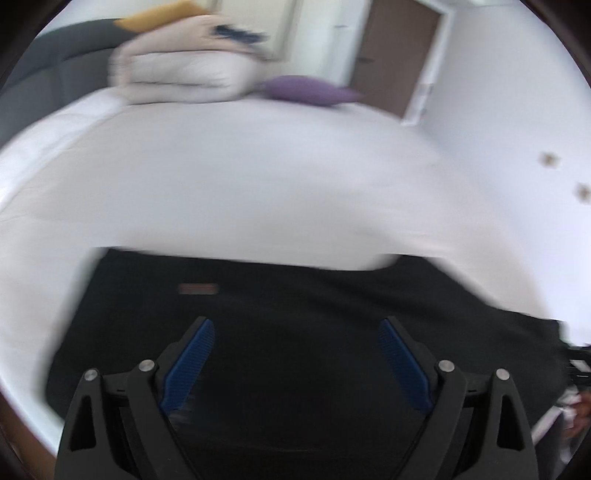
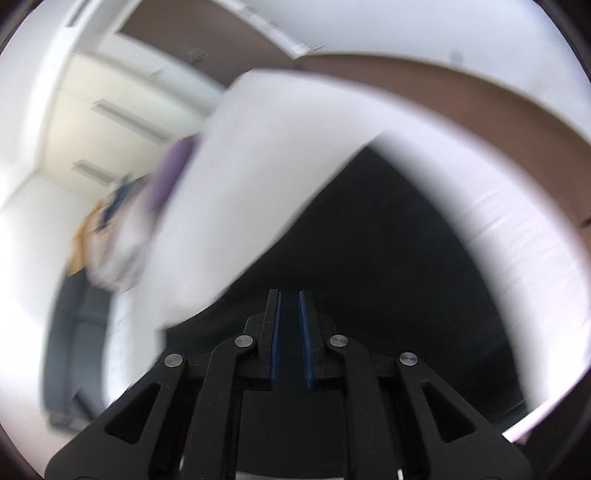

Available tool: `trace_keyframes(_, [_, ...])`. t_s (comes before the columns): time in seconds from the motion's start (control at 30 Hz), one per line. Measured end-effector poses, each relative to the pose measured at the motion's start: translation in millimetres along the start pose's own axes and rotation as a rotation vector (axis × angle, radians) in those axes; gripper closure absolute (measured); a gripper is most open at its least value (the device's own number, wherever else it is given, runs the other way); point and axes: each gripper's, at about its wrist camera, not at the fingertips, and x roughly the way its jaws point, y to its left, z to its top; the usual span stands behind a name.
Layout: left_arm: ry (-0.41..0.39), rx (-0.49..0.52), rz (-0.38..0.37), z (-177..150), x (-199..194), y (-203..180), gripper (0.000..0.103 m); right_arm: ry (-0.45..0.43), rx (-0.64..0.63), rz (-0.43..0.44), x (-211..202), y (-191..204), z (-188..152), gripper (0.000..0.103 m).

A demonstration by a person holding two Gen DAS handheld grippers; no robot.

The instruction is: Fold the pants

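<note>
So both views are pretty smeared with blur, fair warning. Closest up in the left wrist view, the left gripper (image 1: 297, 328) has its two blue-padded fingers (image 1: 192, 363) spread wide apart with nothing between them, and it sits low over the black pants (image 1: 295, 295). The pants are spread out dark and flat on the white bed sheet (image 1: 240, 184), filling the whole lower part of that view. You can make out a small brownish label (image 1: 197, 288) on the fabric just ahead of the left finger.

Over in the right wrist view, the right gripper (image 2: 290, 299) has its pads nearly together, just a narrow slit between them. Whether a bit of cloth is pinched in there, I honestly can't tell, it's all black on black. That camera is rolled over on its side, with the pants (image 2: 388, 258) right ahead of the fingertips and white sheet (image 2: 258, 166) wrapping around them.

Further back on the bed, there's a pile of folded pale bedding (image 1: 184, 74) with something dark blue on top (image 1: 238, 34), and a purple cushion (image 1: 310, 90) just beside it. A mustard-yellow pillow (image 1: 162, 16) sits behind the pile against a grey headboard (image 1: 74, 55). Way in the back there's a brown door (image 1: 399, 55) in a white wall.
</note>
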Motion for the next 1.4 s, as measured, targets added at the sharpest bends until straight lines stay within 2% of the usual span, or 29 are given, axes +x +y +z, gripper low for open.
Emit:
trace_keyframes(0.07, [0.040, 0.059, -0.074, -8.9, 15.8, -40.1, 0.010, 0.138, -0.049, 0.159, 32.1, 26.4, -29.9, 0.093])
trace_keyframes(0.1, [0.070, 0.083, -0.096, -16.2, 27.5, -59.1, 0.010, 0.191, -0.061, 0.209, 44.8, 33.8, -40.6, 0.093])
trace_keyframes(0.13, [0.088, 0.097, -0.108, -23.0, 36.9, -70.8, 0.010, 0.220, -0.059, 0.233, 56.0, 34.5, -50.2, 0.093])
trace_keyframes(0.2, [0.138, 0.103, -0.112, -35.1, 54.9, -79.6, 0.010, 0.280, -0.044, 0.217, 75.3, 27.0, -64.5, 0.093])
trace_keyframes(0.23, [0.181, 0.093, -0.100, -44.8, 65.9, -77.9, 0.011, 0.294, -0.044, 0.221, 79.7, 18.1, -67.6, 0.098])
trace_keyframes(0.3, [0.153, 0.118, -0.089, -52.6, 64.9, -75.9, 0.011, 0.262, -0.045, 0.258, 68.6, 2.4, -64.2, 0.098])
trace_keyframes(0.4, [0.145, 0.157, -0.062, -60.4, 60.2, -74.3, 0.011, 0.189, 0.005, 0.251, 49.8, -21.1, -58.1, 0.101])
trace_keyframes(0.5, [0.125, 0.138, -0.064, -64.4, 54.7, -65.5, 0.011, 0.108, 0.122, 0.249, 23.5, -61.7, -41.5, 0.103])
trace_keyframes(0.57, [0.115, 0.133, -0.069, -69.0, 47.7, -62.9, 0.011, 0.070, 0.139, 0.248, 6.7, -77.0, -34.6, 0.103])
trace_keyframes(0.67, [0.111, 0.137, -0.066, -72.3, 42.9, -59.8, 0.011, -0.010, 0.145, 0.185, -33.8, -108.0, -28.2, 0.103])
trace_keyframes(0.77, [0.103, 0.133, -0.061, -75.1, 35.7, -60.1, 0.011, -0.077, 0.216, 0.155, -67.9, -134.6, -16.2, 0.103])
trace_keyframes(0.8, [0.102, 0.127, -0.056, -75.7, 30.2, -57.8, 0.011, -0.121, 0.193, 0.092, -85.9, -136.4, -9.0, 0.103])
trace_keyframes(0.87, [0.084, 0.105, -0.054, -71.8, 18.4, -54.1, 0.010, -0.188, 0.171, 0.021, -113.1, -133.9, 1.6, 0.095])
trace_keyframes(0.9, [0.064, 0.097, -0.062, -71.4, 12.7, -55.2, 0.010, -0.241, 0.191, 0.020, -131.3, -130.6, 9.7, 0.095])
trace_keyframes(0.97, [0.018, 0.093, -0.083, -54.6, 1.1, -61.4, 0.010, -0.275, 0.181, 0.084, -136.6, -107.8, 17.9, 0.095])
trace_keyframes(1.0, [0.008, 0.098, -0.097, -47.0, 0.2, -65.6, 0.010, -0.263, 0.151, 0.119, -134.0, -91.5, 23.4, 0.095])
trace_keyframes(1.1, [0.006, 0.133, -0.124, -22.7, 12.1, -85.8, 0.007, -0.124, 0.023, 0.254, -88.0, -20.4, 26.9, 0.095])
trace_keyframes(1.2, [0.044, 0.139, -0.144, -8.8, 38.7, -80.6, 0.007, 0.072, -0.010, 0.360, -7.6, 32.6, 8.1, 0.095])
trace_keyframes(1.3, [0.129, 0.070, -0.121, -10.6, 74.2, -60.3, 0.008, 0.225, -0.005, 0.300, 60.3, 40.8, -9.9, 0.095])
trace_keyframes(1.37, [0.153, 0.033, -0.105, -19.9, 85.6, -38.9, 0.011, 0.281, 0.033, 0.238, 92.1, 17.2, -21.0, 0.096])
trace_keyframes(1.4, [0.140, 0.028, -0.124, -23.6, 83.5, -32.0, 0.012, 0.280, 0.065, 0.205, 97.5, 2.2, -25.8, 0.102])
